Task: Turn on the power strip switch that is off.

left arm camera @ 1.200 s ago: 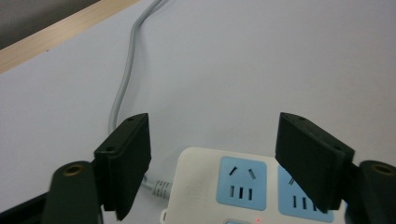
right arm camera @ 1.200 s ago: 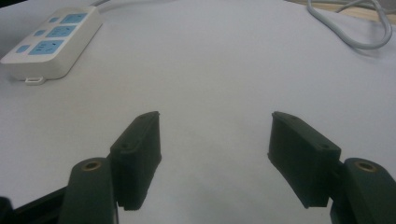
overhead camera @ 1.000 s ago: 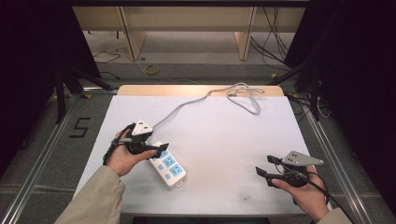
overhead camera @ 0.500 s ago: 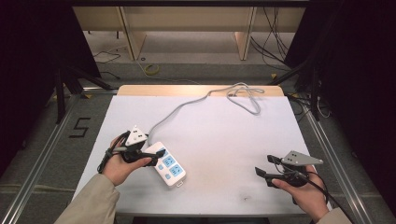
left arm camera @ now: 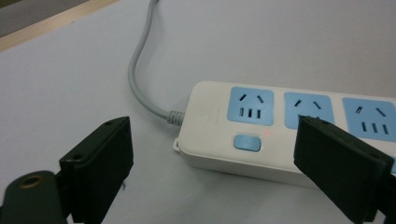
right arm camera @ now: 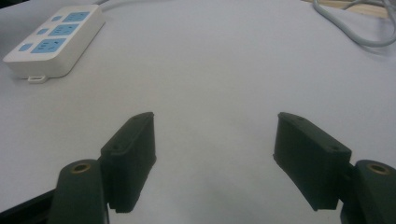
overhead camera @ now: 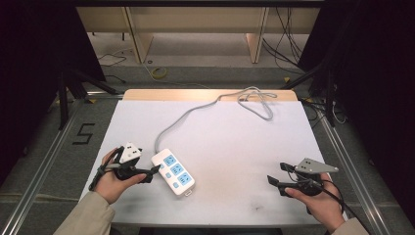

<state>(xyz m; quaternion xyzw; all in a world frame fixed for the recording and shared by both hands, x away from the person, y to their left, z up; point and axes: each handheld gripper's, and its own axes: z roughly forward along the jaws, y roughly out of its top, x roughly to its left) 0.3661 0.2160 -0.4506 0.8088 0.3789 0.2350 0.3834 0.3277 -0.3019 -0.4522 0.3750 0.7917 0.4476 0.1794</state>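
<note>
A white power strip (overhead camera: 172, 171) with three blue sockets lies at the front left of the white table (overhead camera: 235, 147). Its grey cable (overhead camera: 195, 110) runs to the back and ends in a loose coil (overhead camera: 257, 100). My left gripper (overhead camera: 149, 174) is open just left of the strip. In the left gripper view the jaws of my left gripper (left arm camera: 212, 140) straddle the cable end of the power strip (left arm camera: 280, 126), near a blue switch (left arm camera: 246, 142), without touching. My right gripper (overhead camera: 277, 173) stands open and empty at the front right. In the right gripper view the jaws of my right gripper (right arm camera: 217, 123) frame bare table, with the power strip (right arm camera: 56, 39) far off.
A wooden strip (overhead camera: 147, 94) lines the table's back edge. Metal frame rails (overhead camera: 49, 161) run along both sides. A "5" marking (overhead camera: 84, 133) is on the floor at the left. Loose cables (overhead camera: 288, 39) lie on the floor behind the table.
My left gripper has drawn back toward the front left, from over the strip's cable end to beside it. The strip and my right gripper have stayed put.
</note>
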